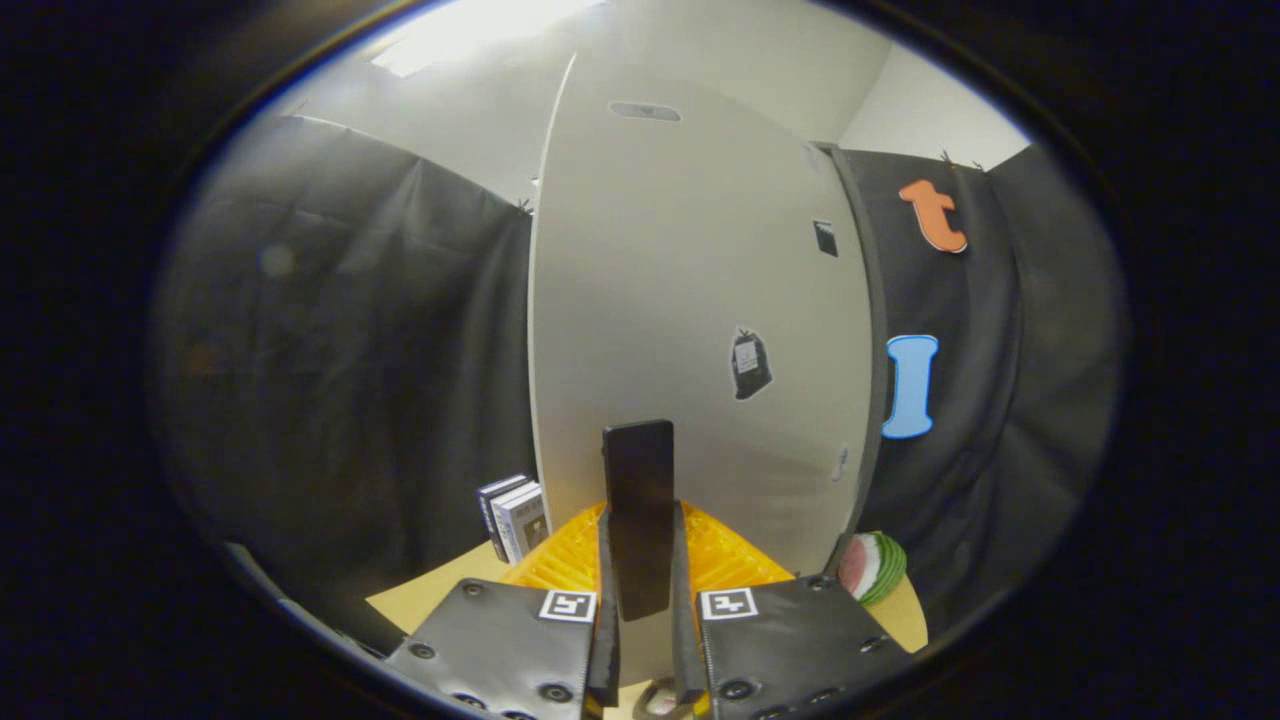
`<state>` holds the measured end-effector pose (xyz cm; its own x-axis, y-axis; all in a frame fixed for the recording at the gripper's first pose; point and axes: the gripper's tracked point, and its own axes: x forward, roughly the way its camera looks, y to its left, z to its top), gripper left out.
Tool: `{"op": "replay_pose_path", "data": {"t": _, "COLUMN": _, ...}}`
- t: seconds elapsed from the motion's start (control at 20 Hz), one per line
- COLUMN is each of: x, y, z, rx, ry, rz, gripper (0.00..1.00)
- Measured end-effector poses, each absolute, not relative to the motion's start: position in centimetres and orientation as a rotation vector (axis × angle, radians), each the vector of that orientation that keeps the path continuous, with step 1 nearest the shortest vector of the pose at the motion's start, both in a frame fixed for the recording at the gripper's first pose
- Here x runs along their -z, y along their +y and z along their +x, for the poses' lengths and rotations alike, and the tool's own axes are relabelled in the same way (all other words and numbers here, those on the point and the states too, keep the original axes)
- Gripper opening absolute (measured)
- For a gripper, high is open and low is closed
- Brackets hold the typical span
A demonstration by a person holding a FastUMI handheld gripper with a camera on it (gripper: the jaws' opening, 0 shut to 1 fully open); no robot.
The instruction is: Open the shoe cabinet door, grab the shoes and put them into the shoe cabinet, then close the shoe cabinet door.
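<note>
shoe cabinet door (690, 300), a tall pale panel, stands upright straight ahead of the tool (645, 560) and rises well above it, with the black cloth of the booth's wall on either side. a dark flat handle (640, 515) stands upright on the door's lower part and sits between the two fingers (608, 600), which run up along its two long sides; both fingers look pressed against it, so the tool is clenched on the handle, though the exact contact on the right side is hard to make out. the handle's upper end sticks up past the fingertips. on the door face, above and to the right of the handle, there is a small dark sticker (750, 365), and a smaller dark mark (825, 238) higher up near the door's right edge. an orange ribbed crate (560, 560) lies low, just beyond the fingers and against the foot of the door, resting on a tan table (440, 590). a few upright boxes (515, 520) stand at the crate's left, beside the door's left edge. a round watermelon-slice toy (872, 568) lies on the table to the right, near the door's lower right corner.
</note>
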<state>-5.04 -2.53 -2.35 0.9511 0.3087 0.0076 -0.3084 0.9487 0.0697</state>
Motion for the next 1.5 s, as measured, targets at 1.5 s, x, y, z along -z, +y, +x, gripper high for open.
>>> {"op": "replay_pose_path", "data": {"t": 1.5, "x": 3.0, "y": -21.7, "z": -8.2, "rx": -0.02, "ry": -0.029, "rz": 0.081, "gripper": 0.13}}
